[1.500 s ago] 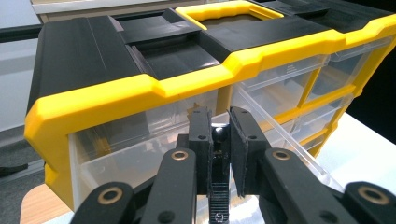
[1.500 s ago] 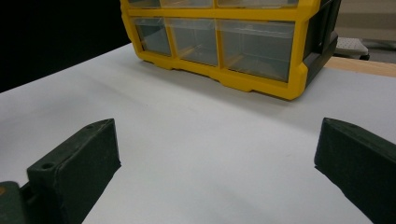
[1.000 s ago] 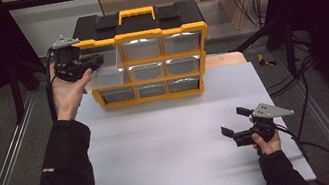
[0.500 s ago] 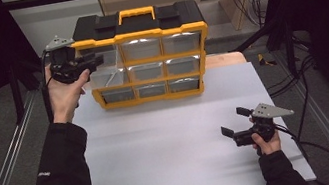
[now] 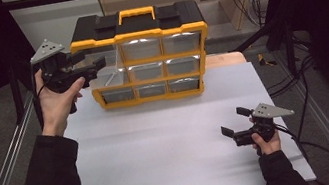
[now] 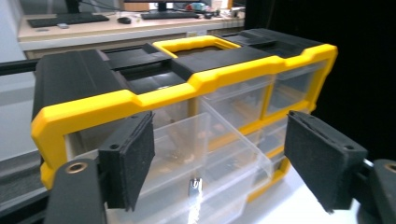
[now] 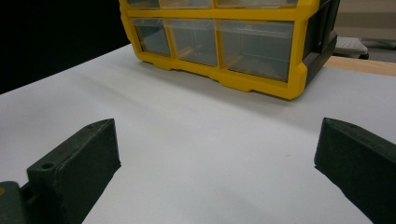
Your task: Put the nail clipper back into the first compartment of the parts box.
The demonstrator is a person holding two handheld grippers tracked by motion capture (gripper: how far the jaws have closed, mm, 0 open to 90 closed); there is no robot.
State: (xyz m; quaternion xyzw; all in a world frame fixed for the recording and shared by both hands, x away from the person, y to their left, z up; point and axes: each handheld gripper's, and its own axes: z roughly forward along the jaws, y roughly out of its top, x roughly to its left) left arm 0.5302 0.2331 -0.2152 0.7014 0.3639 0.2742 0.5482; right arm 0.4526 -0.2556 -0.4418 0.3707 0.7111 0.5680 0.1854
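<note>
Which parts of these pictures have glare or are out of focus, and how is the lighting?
High view: dark surroundings, evenly lit table, bright glare on the top drawers of the organizer. Left gripper view: the pulled-out drawer and near pads look soft. Right gripper view: own pads blurred, organizer sharper.

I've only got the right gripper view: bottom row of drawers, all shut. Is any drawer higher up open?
Observer: Yes. The top-left drawer of the organizer is pulled out.
Operator: Is the left gripper holding it?
Observer: No. The left gripper has just been opening its jaws. The pads stand apart in front of the drawer, with nothing pinched between them.
Operator: Does the case have a carry handle?
Observer: Yes, a yellow handle lies flat in the black top.
</note>
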